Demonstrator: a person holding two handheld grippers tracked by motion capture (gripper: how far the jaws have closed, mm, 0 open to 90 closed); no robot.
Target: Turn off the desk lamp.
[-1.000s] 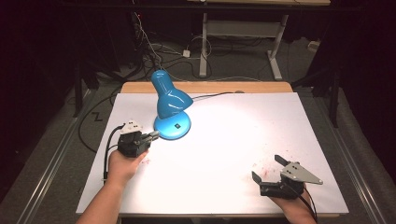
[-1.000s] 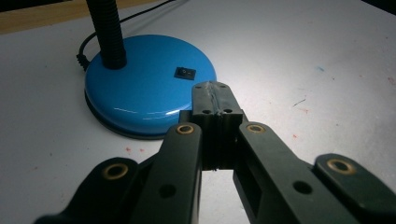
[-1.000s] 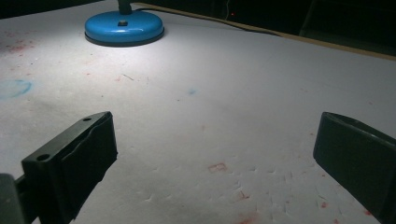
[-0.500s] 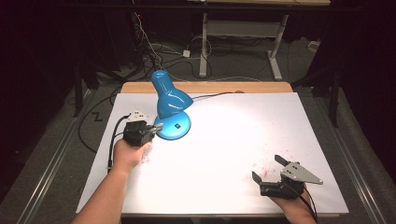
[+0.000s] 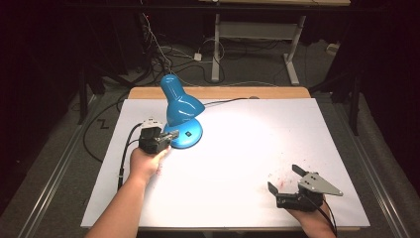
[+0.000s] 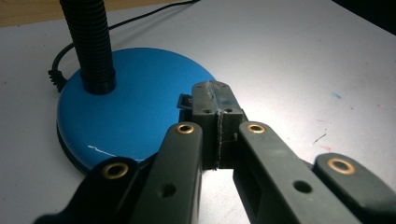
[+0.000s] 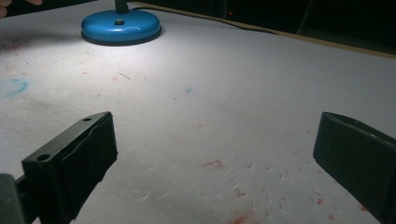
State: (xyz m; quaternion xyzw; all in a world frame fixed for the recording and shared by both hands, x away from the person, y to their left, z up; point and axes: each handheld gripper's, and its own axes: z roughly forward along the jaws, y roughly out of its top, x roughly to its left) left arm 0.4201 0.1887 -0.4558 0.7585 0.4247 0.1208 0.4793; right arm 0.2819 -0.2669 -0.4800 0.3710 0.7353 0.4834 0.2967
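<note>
High view: white surface [image 5: 247, 148] lit by a pool of light at centre, faint red specks toward the lower right, a wooden strip along its far edge. Dark room behind, with grey floor, tangled cables [image 5: 163, 49] at upper centre and a white-legged stand [image 5: 257, 44] beyond. Blue desk lamp [image 5: 181, 116] at upper left of the sheet, shade tipped to the right, round base just beside the left tool [image 5: 171, 135], held in a hand coming up from the lower left. Right tool [image 5: 287, 179] at lower right, close to the near edge, well apart from the lamp. Broad bare stretch of white between the two, open across the middle and right of the frame.

Left gripper view: left tool [image 6: 215, 100] clenched, pads pressed flat together with nothing between, tips over the rim of the lamp's blue base [image 6: 130, 107], right at a small black switch [image 6: 186, 100]; contact with the switch not clear. Ribbed black neck [image 6: 91, 46] rising from the base at upper left, black cord [image 6: 140, 18] trailing off behind. Plain white beyond at right, a few coloured flecks.

Right gripper view: right tool [image 7: 215, 154] released, jaws set wide at lower left and lower right, bare stained white between them. Lamp base [image 7: 121, 25] far off at upper left, dark room edge across the top.
</note>
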